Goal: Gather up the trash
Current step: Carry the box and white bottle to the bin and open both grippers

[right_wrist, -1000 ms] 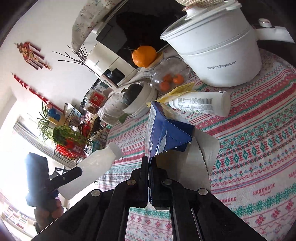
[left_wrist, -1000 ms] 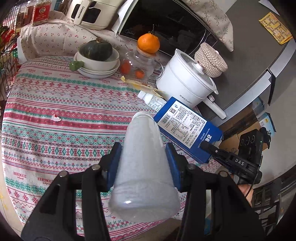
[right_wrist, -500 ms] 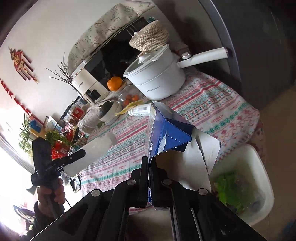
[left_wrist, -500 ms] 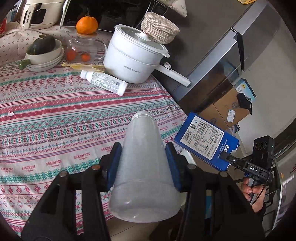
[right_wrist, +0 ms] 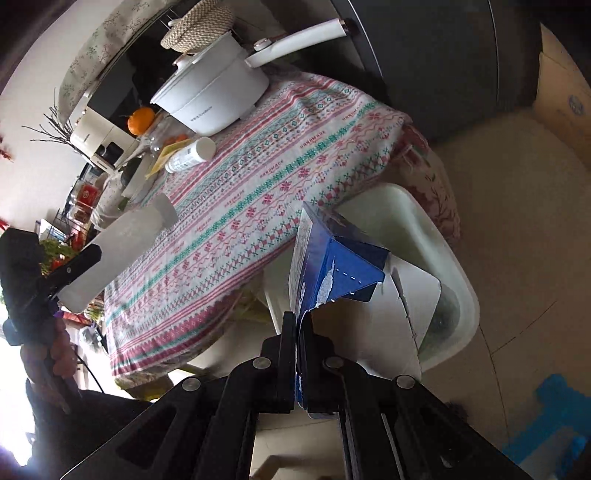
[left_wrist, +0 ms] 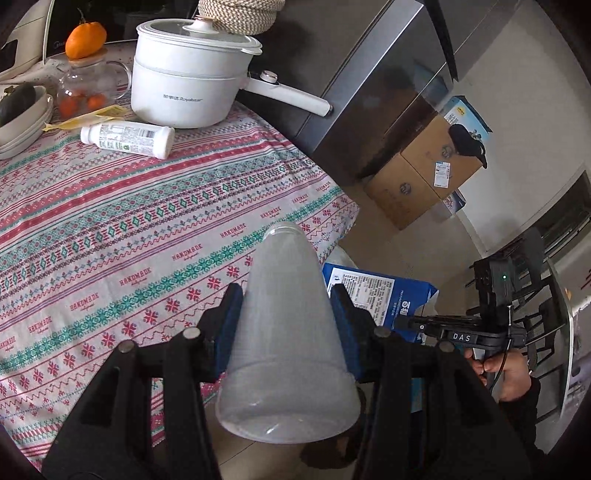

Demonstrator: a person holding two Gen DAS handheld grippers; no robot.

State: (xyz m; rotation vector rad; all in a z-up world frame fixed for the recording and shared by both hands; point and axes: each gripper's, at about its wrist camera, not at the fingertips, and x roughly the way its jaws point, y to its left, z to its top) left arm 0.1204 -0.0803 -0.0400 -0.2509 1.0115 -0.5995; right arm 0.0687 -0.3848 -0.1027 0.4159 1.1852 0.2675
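Two hand-held grippers hover past the edge of a round table covered in a striped, patterned cloth. The left gripper points forward and steeply down, its blue pads clamped on the sides of a frosted plastic bottle. The bottle lies along the fingers, wide base toward the camera, narrow neck pointing away over the table's rim.

In the right wrist view the left gripper shows at the far left, bottle held level above the cloth, with a hand wrapped round the handle below.

The right gripper tilts steeply down. Its jaws are pressed almost together, pinching the torn flap of an opened blue carton. The carton hangs above a white bin that stands on the floor against the table's edge; something green shows inside the bin.

From the left wrist view the carton appears just right of the bottle, held by the right gripper, whose handle is gripped by the right hand in a dark sleeve.

On the table, well apart from both grippers, a small white bottle lies on its side beside a yellow wrapper, in front of a white pot. An orange sits on a glass jar behind them
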